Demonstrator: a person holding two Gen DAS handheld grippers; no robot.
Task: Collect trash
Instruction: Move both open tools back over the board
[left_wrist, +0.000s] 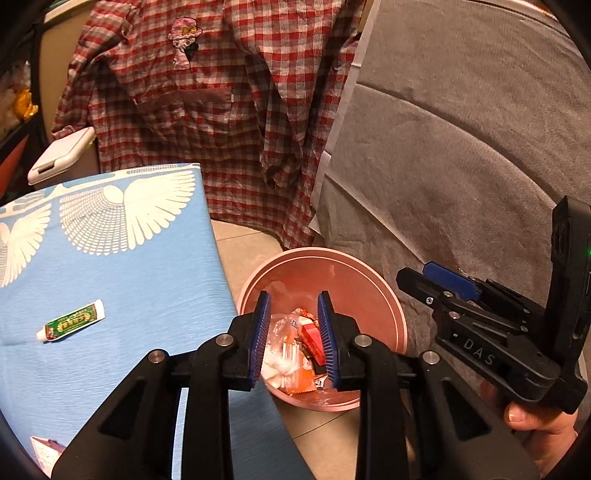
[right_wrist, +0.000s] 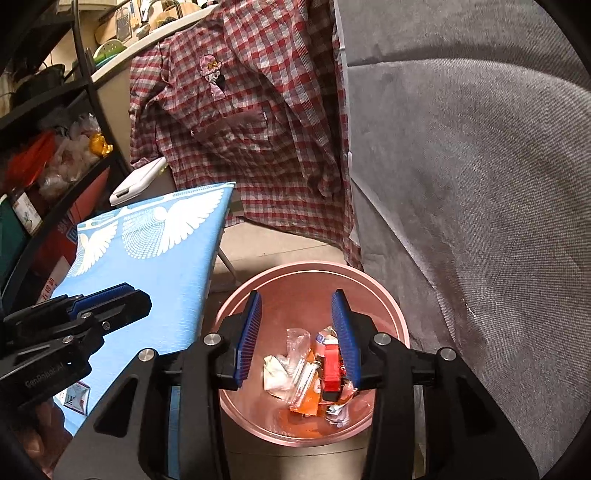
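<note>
My left gripper (left_wrist: 293, 339) and right gripper (right_wrist: 299, 339) hang over the pink bin (right_wrist: 369, 286) at lower centre, jaws parted, empty. The trash (right_wrist: 314, 373) lies below them on the bin's bottom. A toothpaste tube (left_wrist: 70, 320) rests lower left on the blue cloth (left_wrist: 129, 280).

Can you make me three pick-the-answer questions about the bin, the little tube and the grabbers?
1. Where is the little tube?
A. on the blue cloth
B. in the bin
C. on the shirt

2. What colour is the bin?
A. green
B. pink
C. black

3. How is the right gripper?
A. squeezing a wrapper
B. open over the bin
C. shut tight

Answers: 1 A, the tube lies on the blue cloth. 2 B, its rim and wall are pink. 3 B, its jaws stand apart with nothing between them, wrappers lying below.
</note>
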